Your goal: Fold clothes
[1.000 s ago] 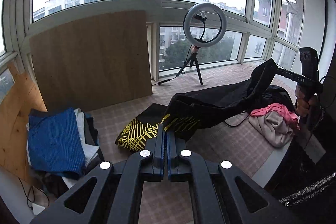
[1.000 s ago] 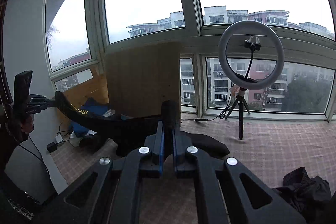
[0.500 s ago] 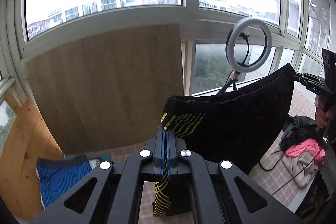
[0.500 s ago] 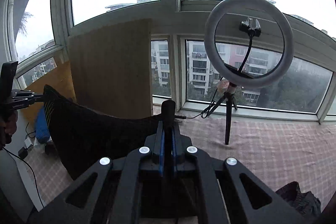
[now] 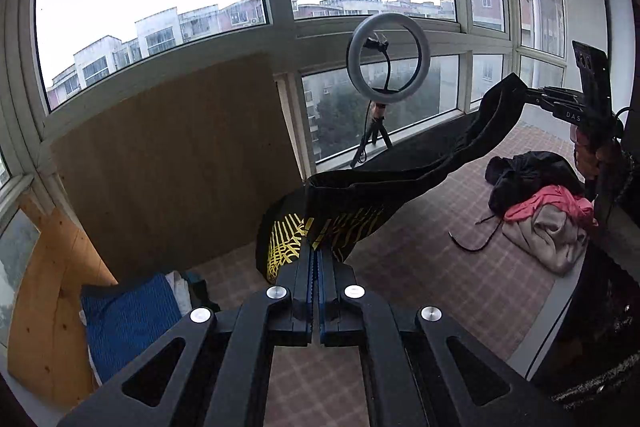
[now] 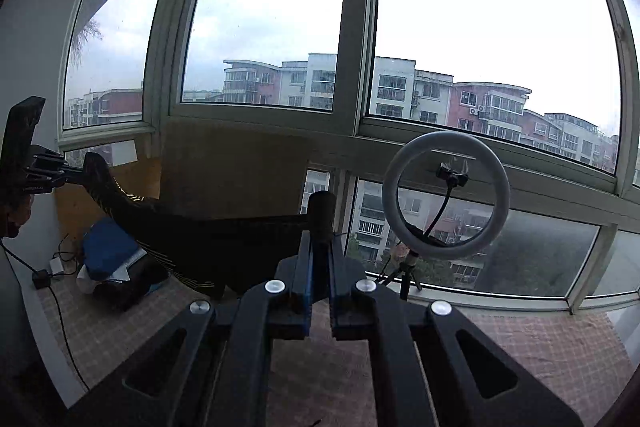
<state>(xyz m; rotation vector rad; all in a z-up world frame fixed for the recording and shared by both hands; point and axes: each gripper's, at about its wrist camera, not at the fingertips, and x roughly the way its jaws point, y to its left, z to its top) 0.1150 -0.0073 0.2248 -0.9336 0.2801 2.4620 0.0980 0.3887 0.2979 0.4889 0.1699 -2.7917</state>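
Note:
A black garment with yellow line print [image 5: 400,179] hangs stretched in the air between my two grippers. My left gripper [image 5: 314,255] is shut on its printed end. My right gripper [image 6: 320,227] is shut on the other, plain black end [image 6: 322,205]. In the left wrist view the right gripper [image 5: 532,97] holds the cloth at the far right. In the right wrist view the left gripper [image 6: 74,177] holds it at the far left, and the garment [image 6: 192,247] sags between them above the checked surface.
A folded blue striped garment [image 5: 128,319] lies on a pile at the left. A heap of black, pink and beige clothes [image 5: 548,203] lies at the right. A ring light on a tripod [image 5: 386,67] stands by the windows. A wooden board [image 5: 172,163] leans against the glass.
Both grippers have come down from the raised hold. The garment, hanging flat half a second ago, now sags as a twisted band between them.

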